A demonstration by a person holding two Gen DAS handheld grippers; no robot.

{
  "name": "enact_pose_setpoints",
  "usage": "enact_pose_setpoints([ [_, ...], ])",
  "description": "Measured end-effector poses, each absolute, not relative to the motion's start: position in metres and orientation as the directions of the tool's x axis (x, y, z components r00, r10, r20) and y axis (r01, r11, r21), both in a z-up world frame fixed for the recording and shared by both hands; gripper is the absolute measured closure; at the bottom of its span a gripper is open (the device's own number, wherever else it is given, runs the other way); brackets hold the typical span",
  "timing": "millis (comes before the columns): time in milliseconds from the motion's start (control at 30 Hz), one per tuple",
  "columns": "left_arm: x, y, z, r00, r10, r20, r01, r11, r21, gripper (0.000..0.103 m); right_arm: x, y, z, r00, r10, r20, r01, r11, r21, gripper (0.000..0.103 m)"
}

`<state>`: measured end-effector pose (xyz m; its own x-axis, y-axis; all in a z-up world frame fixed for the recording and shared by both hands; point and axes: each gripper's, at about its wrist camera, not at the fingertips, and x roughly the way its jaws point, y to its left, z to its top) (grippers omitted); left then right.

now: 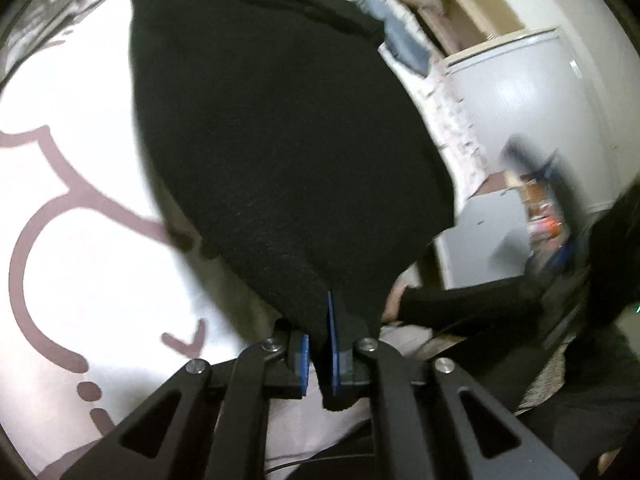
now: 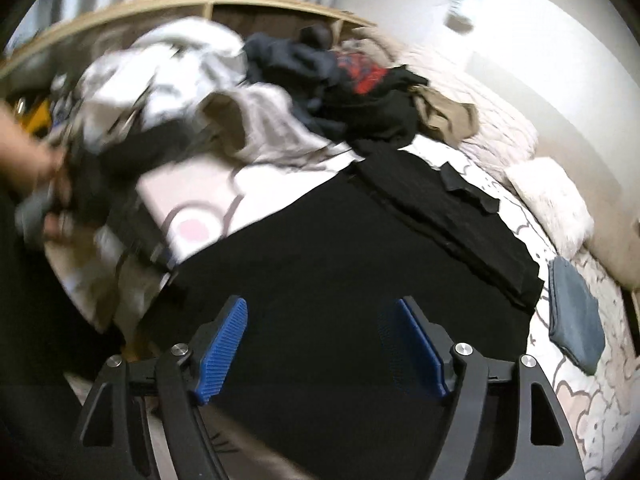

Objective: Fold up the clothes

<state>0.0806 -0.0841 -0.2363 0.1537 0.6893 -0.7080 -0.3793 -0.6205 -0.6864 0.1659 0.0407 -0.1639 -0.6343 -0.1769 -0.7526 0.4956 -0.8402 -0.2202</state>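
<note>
The left gripper (image 1: 320, 356) has its fingers pinching an edge of the black garment (image 2: 340, 264) spread on the bed (image 2: 200, 196); the right gripper (image 2: 312, 340) hovers over it, fingers spread. One blue piece (image 2: 576, 312) lies folded at right, while the far pile (image 2: 280, 92) (most of the work, I judge) waits.

— What sort of place is this?

— A bedroom in a home. A bed (image 2: 568, 396) fills most of the view, its white sheet printed with pink cartoon outlines.

— What else shows it?

— A fluffy white pillow (image 2: 548, 200) lies at the far right, a heap of mixed clothes (image 2: 280, 92) is piled at the far end against a wooden frame (image 2: 200, 2), and a folded blue garment (image 2: 576, 316) sits at the right. A white cabinet (image 1: 520, 92) stands beside the bed.
</note>
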Motion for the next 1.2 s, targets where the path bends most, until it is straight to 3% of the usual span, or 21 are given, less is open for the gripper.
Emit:
enact_pose_setpoints([
  [133, 0.075, -0.084, -0.23, 0.155, 0.744, -0.65, -0.324, -0.583, -0.745, 0.095, 0.216, -0.002, -0.193, -0.709, -0.105, -0.697, 0.481, -0.795, -0.369, 0.027],
  [267, 0.072, -0.079, -0.229, 0.165, 0.769, -0.617, -0.273, -0.566, -0.778, 0.095, 0.246, -0.044, -0.222, -0.849, 0.039, -0.526, 0.334, -0.732, -0.593, 0.025],
  [533, 0.074, -0.087, -0.228, 0.169, 0.776, -0.608, -0.246, -0.563, -0.788, 0.095, 0.212, -0.077, -0.279, -0.911, 0.217, -0.351, 0.17, -0.578, -0.798, 0.024],
  [567, 0.074, -0.089, -0.229, 0.17, 0.774, -0.61, -0.246, -0.566, -0.787, 0.095, 0.204, -0.077, -0.282, -0.91, 0.22, -0.352, 0.172, -0.571, -0.803, 0.033],
  [600, 0.074, -0.09, -0.229, 0.171, 0.773, -0.61, -0.241, -0.568, -0.787, 0.095, 0.198, -0.076, -0.281, -0.908, 0.216, -0.36, 0.178, -0.579, -0.796, 0.06],
  [667, 0.072, -0.091, -0.228, 0.174, 0.775, -0.608, -0.225, -0.569, -0.791, 0.095, 0.189, -0.072, -0.271, -0.903, 0.203, -0.379, 0.181, -0.62, -0.764, 0.085],
  [733, 0.068, -0.095, -0.226, 0.159, 0.78, -0.605, -0.221, -0.569, -0.792, 0.094, 0.183, -0.064, -0.259, -0.89, 0.186, -0.416, 0.198, -0.664, -0.721, 0.098],
  [767, 0.066, -0.098, -0.225, 0.149, 0.783, -0.603, -0.221, -0.569, -0.792, 0.087, 0.18, -0.06, -0.256, -0.88, 0.185, -0.437, 0.212, -0.671, -0.711, 0.098],
  [833, 0.056, -0.108, -0.219, 0.089, 0.793, -0.602, -0.211, -0.576, -0.79, 0.064, 0.173, -0.051, -0.248, -0.859, 0.175, -0.481, 0.242, -0.689, -0.683, 0.098],
  [867, 0.048, -0.116, -0.214, 0.035, 0.789, -0.613, -0.201, -0.596, -0.778, 0.041, 0.17, -0.046, -0.243, -0.847, 0.165, -0.505, 0.257, -0.705, -0.661, 0.098],
  [900, 0.038, -0.125, -0.209, -0.026, 0.779, -0.626, -0.188, -0.619, -0.762, 0.031, 0.166, -0.039, -0.237, -0.834, 0.154, -0.53, 0.266, -0.728, -0.631, 0.098],
  [1100, -0.06, -0.14, -0.184, -0.263, 0.641, -0.721, -0.174, -0.767, -0.618, 0.031, 0.132, 0.01, -0.179, -0.675, -0.022, -0.737, 0.312, -0.914, -0.259, 0.098],
  [1200, -0.115, -0.105, -0.176, -0.345, 0.514, -0.785, -0.251, -0.857, -0.45, 0.031, 0.12, 0.026, -0.16, -0.564, -0.118, -0.817, 0.365, -0.923, -0.118, 0.098],
])
